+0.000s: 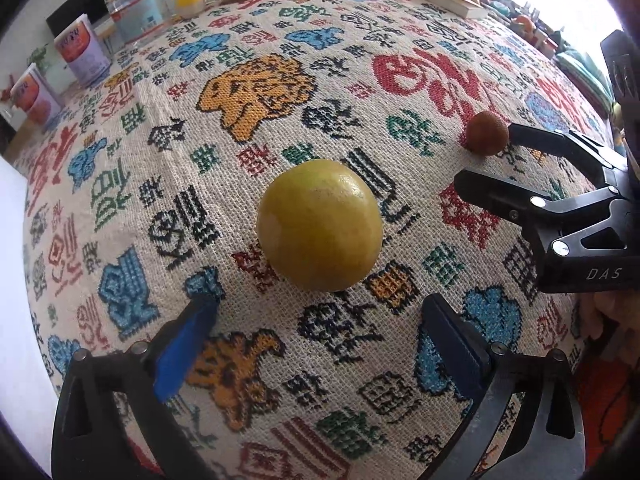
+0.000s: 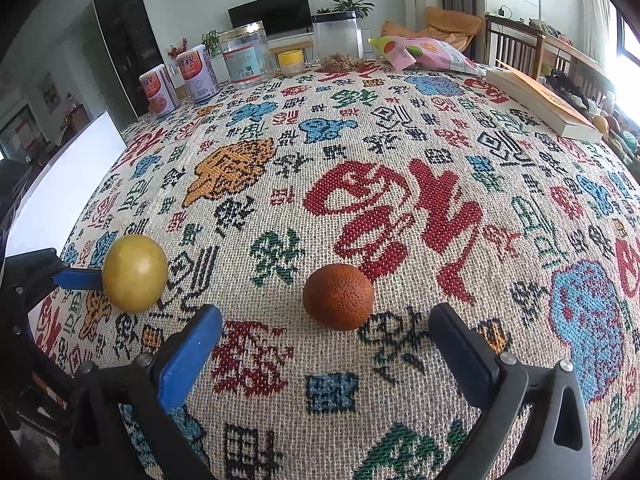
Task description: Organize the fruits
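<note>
Nearest the left wrist camera, the left gripper (image 1: 316, 312) stands spread wide, its blue-padded finger (image 1: 182, 350) on one side and its black finger (image 1: 454, 340) on the other, nothing clasped between them. Just ahead of its tips the yellow fruit (image 1: 320, 226) sits on the woven tablecloth (image 1: 280, 60), clear of both pads (a strip of cloth shows on either side of it). Off to that gripper's right, the right gripper (image 1: 482, 156) reaches in with its fingers parted, and the small brownish-orange fruit (image 1: 487, 133) lies just beside its far fingertip; whether the two touch cannot be told from here. In the right wrist view the right gripper (image 2: 326, 326) is likewise released, with the brownish-orange fruit (image 2: 338, 297) resting on the cloth just beyond its tips, touching neither pad. To its left the yellow fruit (image 2: 135, 274) sits by a blue pad of the left gripper (image 2: 76, 279). Far ahead of both tools, along the table's far edge, stand two printed tins (image 2: 178, 80), a clear jar (image 2: 244, 56), a pink snack bag (image 2: 424, 54) and a book (image 2: 544, 102).
</note>
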`<state>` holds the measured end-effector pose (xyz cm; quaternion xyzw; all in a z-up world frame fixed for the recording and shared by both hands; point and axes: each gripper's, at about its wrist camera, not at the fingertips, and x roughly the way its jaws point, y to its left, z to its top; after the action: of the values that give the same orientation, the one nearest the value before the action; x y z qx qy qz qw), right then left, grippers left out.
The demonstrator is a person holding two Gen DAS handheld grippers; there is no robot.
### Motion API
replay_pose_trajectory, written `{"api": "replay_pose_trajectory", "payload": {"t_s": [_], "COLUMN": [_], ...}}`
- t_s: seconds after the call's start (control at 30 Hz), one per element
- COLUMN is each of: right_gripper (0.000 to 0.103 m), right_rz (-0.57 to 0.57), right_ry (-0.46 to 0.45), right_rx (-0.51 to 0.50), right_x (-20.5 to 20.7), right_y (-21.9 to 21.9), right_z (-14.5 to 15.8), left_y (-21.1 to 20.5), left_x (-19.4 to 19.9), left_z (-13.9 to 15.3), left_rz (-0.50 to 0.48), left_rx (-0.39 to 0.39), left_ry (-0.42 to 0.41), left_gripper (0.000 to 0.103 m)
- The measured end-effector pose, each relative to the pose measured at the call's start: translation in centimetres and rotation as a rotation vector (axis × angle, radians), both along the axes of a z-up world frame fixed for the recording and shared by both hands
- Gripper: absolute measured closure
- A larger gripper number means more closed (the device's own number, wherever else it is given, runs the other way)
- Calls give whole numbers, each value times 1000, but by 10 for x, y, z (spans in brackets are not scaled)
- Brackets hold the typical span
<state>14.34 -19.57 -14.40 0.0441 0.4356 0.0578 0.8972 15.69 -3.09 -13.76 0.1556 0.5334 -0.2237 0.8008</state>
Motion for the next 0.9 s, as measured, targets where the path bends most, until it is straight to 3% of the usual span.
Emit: {"api": "replay_pose_trajectory", "payload": {"t_s": [0.23,0.43,0.6,0.9], "right_gripper": [0,0,0,0], "right_rz": [3,3,8,6], "right_ry": [4,14,40,35], "right_rx": [-15,-45,-141,-128], "right_x": [0,2,5,4], "right_y": [2,6,17,14], "right_z": [-1,-2,-5,-4], "left_y": [13,14,15,13], "left_x": [-20,-21,-21,-20], "left_z": [-3,-2,-1,-2], "left_rz": [46,48,45,35], "left_rx": [-116,-117,-116,-117], "left_ry": [-187,-188,-186,-186], "left_gripper": [0,0,0,0]}}
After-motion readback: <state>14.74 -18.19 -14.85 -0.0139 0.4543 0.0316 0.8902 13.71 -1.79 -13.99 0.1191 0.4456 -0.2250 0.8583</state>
